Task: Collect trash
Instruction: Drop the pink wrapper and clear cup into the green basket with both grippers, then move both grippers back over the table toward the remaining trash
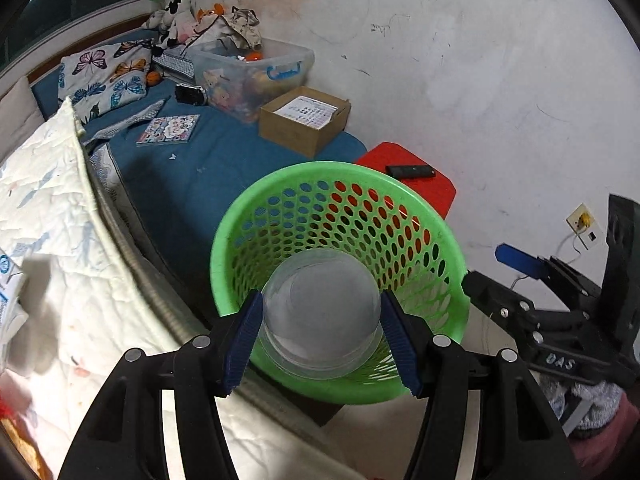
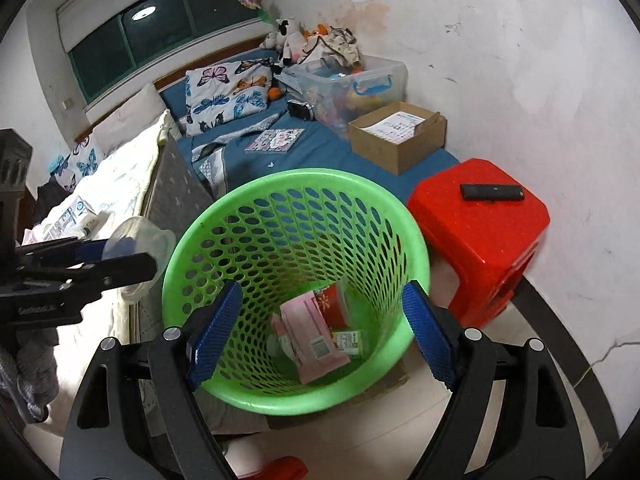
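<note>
A green perforated waste basket (image 1: 420, 208) (image 2: 240, 216) stands on the floor beside the bed. My left gripper (image 1: 320, 336) is shut on a clear plastic cup (image 1: 320, 304) and holds it over the basket's near rim; in the right wrist view the cup (image 2: 140, 236) and left gripper (image 2: 100, 256) sit at the basket's left edge. My right gripper (image 2: 320, 332) is open and empty above the basket mouth. Pink and red cartons (image 2: 312, 328) lie at the basket's bottom. The right gripper (image 1: 532, 280) shows at the right in the left wrist view.
A red stool (image 2: 480, 232) with a black remote (image 2: 492, 192) stands right of the basket. The bed (image 2: 320, 148) holds a cardboard box (image 2: 396, 136), a clear toy bin (image 2: 360, 80), a book and pillows. A milk carton (image 2: 68, 216) lies on the white quilt.
</note>
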### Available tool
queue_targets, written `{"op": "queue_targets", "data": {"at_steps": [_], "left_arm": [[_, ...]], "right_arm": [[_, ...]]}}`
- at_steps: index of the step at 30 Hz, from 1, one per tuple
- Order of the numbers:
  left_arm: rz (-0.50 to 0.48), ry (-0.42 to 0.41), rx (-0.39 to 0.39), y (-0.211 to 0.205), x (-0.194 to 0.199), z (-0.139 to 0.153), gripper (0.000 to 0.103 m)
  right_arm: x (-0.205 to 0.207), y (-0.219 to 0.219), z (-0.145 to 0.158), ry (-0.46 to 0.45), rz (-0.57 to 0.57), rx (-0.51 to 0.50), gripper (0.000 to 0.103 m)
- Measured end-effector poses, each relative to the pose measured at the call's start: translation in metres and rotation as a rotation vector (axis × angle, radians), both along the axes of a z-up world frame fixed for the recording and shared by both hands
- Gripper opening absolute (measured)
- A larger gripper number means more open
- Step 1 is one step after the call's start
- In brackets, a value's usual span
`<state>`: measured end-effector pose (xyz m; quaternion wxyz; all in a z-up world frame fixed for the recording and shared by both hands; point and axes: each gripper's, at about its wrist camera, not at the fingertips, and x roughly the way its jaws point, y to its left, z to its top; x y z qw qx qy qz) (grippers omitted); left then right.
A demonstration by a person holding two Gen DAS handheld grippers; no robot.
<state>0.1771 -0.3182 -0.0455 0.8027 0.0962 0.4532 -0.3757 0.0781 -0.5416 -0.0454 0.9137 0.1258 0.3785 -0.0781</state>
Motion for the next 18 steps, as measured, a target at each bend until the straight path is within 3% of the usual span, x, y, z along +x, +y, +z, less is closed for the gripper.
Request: {"op": "queue_targets", "data": {"at_steps": [4, 7, 18], "left_arm": [[-0.001, 0.015, -0.017, -0.003, 0.001, -0.001, 0.061], [0.003, 0.016, -0.042, -0.002, 0.001, 0.001, 0.071], [0.073, -0.044, -0.062, 0.050, -0.013, 0.018, 0.071]], "right_arm": [[-0.003, -0.002, -0.002, 0.001, -0.004, 0.009, 0.082], [-0.005, -0.002, -0.002, -0.004, -0.005, 0.020, 0.082], [-0.008, 0.036, 0.013, -0.032, 0.082, 0.001, 0.082]]}}
